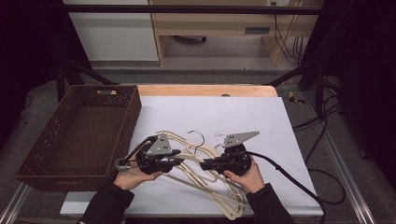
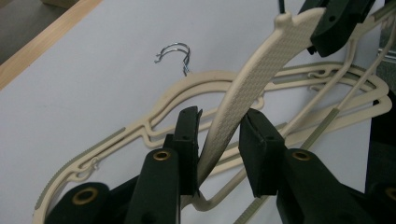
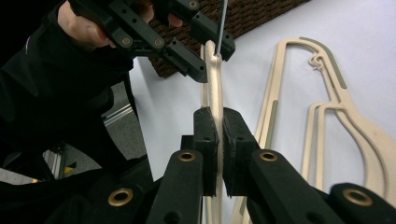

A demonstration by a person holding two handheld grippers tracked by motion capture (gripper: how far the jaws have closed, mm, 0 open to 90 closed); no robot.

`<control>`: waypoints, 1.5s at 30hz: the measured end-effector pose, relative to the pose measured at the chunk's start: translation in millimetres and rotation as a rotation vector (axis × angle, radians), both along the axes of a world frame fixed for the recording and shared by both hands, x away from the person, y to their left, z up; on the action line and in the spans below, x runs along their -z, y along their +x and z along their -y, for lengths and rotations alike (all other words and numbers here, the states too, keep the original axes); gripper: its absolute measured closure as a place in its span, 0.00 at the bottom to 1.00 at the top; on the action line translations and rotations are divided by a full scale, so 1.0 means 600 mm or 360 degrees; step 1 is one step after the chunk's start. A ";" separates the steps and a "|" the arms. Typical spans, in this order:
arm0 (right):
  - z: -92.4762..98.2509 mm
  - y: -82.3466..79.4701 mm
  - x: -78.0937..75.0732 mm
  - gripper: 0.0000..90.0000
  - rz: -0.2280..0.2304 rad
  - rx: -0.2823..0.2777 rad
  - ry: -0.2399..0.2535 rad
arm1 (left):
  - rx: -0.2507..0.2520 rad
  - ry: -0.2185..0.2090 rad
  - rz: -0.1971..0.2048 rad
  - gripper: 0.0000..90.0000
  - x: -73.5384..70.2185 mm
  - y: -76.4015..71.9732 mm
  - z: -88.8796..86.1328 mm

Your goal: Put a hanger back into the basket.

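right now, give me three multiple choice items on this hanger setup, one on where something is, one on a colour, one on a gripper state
1. Where does the woven basket sit on the table?
A. at the person's left
B. at the person's right
C. on top of the hangers

2. What colour is the lifted hanger?
A. red
B. cream
C. blue

3. How does the right gripper stand?
A. wide open, nothing between
B. shut on the lifted hanger
C. shut on the basket rim

Answers:
1 A: the high view shows it left of the white sheet.
2 B: its textured arm is cream.
3 B: in the right gripper view both pads press the hanger's thin edge.
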State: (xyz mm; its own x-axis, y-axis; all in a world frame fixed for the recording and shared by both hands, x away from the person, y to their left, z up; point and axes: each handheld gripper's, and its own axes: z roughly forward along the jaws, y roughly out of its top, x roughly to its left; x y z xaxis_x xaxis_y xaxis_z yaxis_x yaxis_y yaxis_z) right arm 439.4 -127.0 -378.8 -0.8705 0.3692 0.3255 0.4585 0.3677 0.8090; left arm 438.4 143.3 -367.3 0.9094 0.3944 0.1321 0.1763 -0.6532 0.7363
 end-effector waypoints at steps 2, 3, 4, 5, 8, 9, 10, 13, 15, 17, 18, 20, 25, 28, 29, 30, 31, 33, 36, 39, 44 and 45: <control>0.001 0.000 -0.001 0.92 0.0013 0.0021 -0.0006 | 0.0002 0.0003 -0.0027 0.80 0.001 -0.006 -0.002; 0.001 0.000 -0.001 0.90 0.0027 0.0042 -0.0012 | 0.0005 0.0005 -0.0039 0.82 0.002 -0.009 -0.003; 0.002 0.000 -0.002 0.85 0.0049 0.0070 -0.0010 | 0.0011 0.0000 -0.0061 0.85 0.002 -0.012 -0.004; 0.002 -0.001 -0.003 0.82 0.0085 0.0095 -0.0018 | 0.0014 -0.0016 -0.0098 0.86 0.003 -0.013 -0.007; 0.002 -0.003 -0.003 0.75 0.0176 0.0146 -0.0031 | 0.0021 -0.0071 -0.0143 0.91 0.006 -0.024 -0.010; 0.001 -0.004 -0.003 0.71 0.0205 0.0173 -0.0033 | 0.0026 -0.0083 -0.0160 0.92 0.007 -0.028 -0.009; 0.000 -0.005 -0.002 0.68 0.0244 0.0205 -0.0043 | 0.0033 -0.0093 -0.0176 0.94 0.008 -0.032 -0.008; 0.003 -0.007 -0.005 0.61 0.0316 0.0262 -0.0055 | -0.0033 -0.0102 -0.0137 0.96 0.007 -0.043 -0.007; 0.008 -0.013 -0.012 0.53 0.0353 0.0298 -0.0043 | -0.0063 -0.0175 -0.0157 0.96 0.005 -0.045 -0.013; 0.014 -0.020 -0.018 0.47 0.0416 0.0345 -0.0048 | -0.0090 -0.0239 -0.0170 0.96 0.000 -0.045 -0.022; 0.019 -0.023 -0.021 0.43 0.0443 0.0367 -0.0042 | -0.0115 -0.0260 -0.0154 0.96 -0.005 -0.047 -0.028; 0.035 -0.030 -0.023 0.36 0.0483 0.0423 -0.0013 | -0.0154 -0.0282 -0.0118 0.96 -0.013 -0.051 -0.035; 0.075 -0.031 -0.022 0.26 0.0499 0.0566 0.0021 | -0.0207 -0.0353 -0.0065 0.96 -0.041 -0.056 -0.060; 0.102 -0.029 -0.021 0.19 0.0509 0.0684 0.0036 | -0.0243 -0.0368 -0.0021 0.96 -0.063 -0.058 -0.077; 0.110 -0.030 -0.021 0.17 0.0517 0.0720 0.0034 | -0.0258 -0.0371 -0.0013 0.96 -0.068 -0.058 -0.081; 0.116 -0.029 -0.021 0.15 0.0527 0.0746 0.0035 | -0.0271 -0.0368 0.0002 0.96 -0.076 -0.058 -0.087; 0.123 -0.030 -0.021 0.14 0.0536 0.0768 0.0037 | -0.0283 -0.0370 0.0015 0.96 -0.084 -0.057 -0.093; 0.136 -0.031 -0.021 0.12 0.0541 0.0826 0.0058 | -0.0310 -0.0368 0.0044 0.96 -0.101 -0.055 -0.106; 0.154 -0.033 -0.020 0.11 0.0539 0.0882 0.0054 | -0.0358 -0.0384 0.0069 0.96 -0.125 -0.048 -0.128; 0.164 -0.034 -0.018 0.10 0.0538 0.0920 0.0043 | -0.0393 -0.0404 0.0091 0.96 -0.146 -0.037 -0.156; 0.166 -0.033 -0.016 0.09 0.0539 0.0938 0.0009 | -0.0444 -0.0430 0.0118 0.96 -0.170 -0.018 -0.203; 0.166 -0.033 -0.016 0.09 0.0533 0.0934 0.0008 | -0.0456 -0.0431 0.0126 0.96 -0.173 -0.014 -0.213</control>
